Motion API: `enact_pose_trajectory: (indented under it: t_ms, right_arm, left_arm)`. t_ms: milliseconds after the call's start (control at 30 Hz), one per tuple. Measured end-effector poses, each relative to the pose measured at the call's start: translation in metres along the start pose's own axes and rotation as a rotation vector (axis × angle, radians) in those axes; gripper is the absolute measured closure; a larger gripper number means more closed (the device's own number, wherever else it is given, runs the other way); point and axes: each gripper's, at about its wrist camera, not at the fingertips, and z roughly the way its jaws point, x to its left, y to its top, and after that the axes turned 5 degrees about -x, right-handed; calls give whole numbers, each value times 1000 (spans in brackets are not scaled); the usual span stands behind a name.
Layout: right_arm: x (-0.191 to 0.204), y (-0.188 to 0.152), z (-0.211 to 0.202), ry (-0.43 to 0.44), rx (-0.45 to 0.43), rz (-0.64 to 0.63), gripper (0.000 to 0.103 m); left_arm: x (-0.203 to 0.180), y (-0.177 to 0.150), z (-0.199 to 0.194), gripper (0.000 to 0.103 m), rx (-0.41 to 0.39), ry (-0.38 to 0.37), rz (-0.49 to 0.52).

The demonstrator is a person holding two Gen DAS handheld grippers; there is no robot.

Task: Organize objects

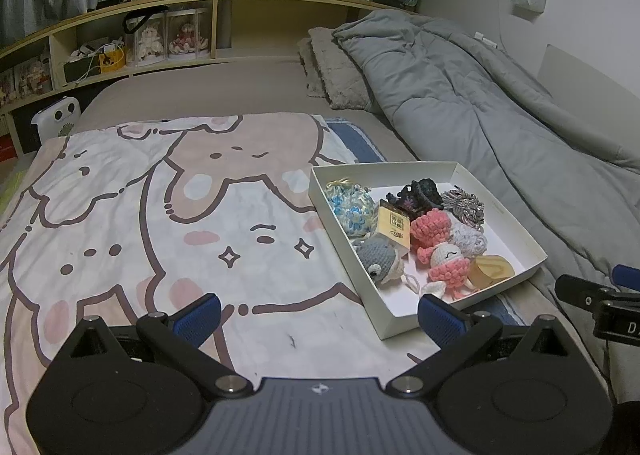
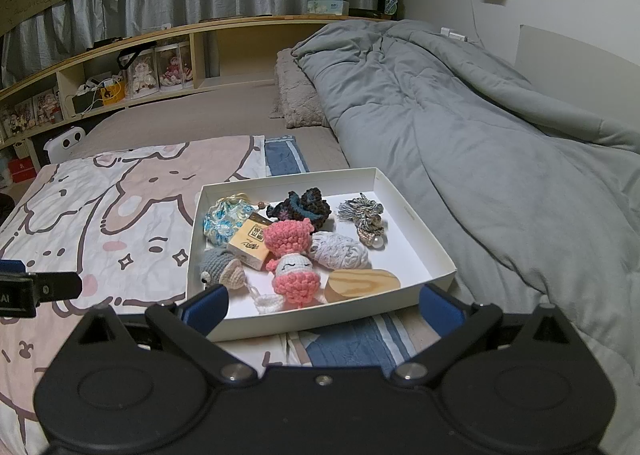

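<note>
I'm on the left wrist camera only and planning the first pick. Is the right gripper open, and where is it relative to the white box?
Observer: The right gripper is open and empty, its fingers spread in front of the near wall of the white box.
Operator: What's the amber thing in the box's near corner? I only see part of it.
Observer: A round wooden disc, lying flat beside the pink crochet doll.
Operator: Anything about the tassel that I can't make out?
Observer: A pearl bead sits at the near end of the tassel charm.
</note>
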Motion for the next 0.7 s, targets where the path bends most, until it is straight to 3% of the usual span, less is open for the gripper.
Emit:
enact_pose_trajectory:
  t_ms: [700]
  right_arm:
    - [0, 0, 0, 0, 1, 0, 0]
  left_arm:
    - [-4, -1, 2, 0, 3, -4, 1]
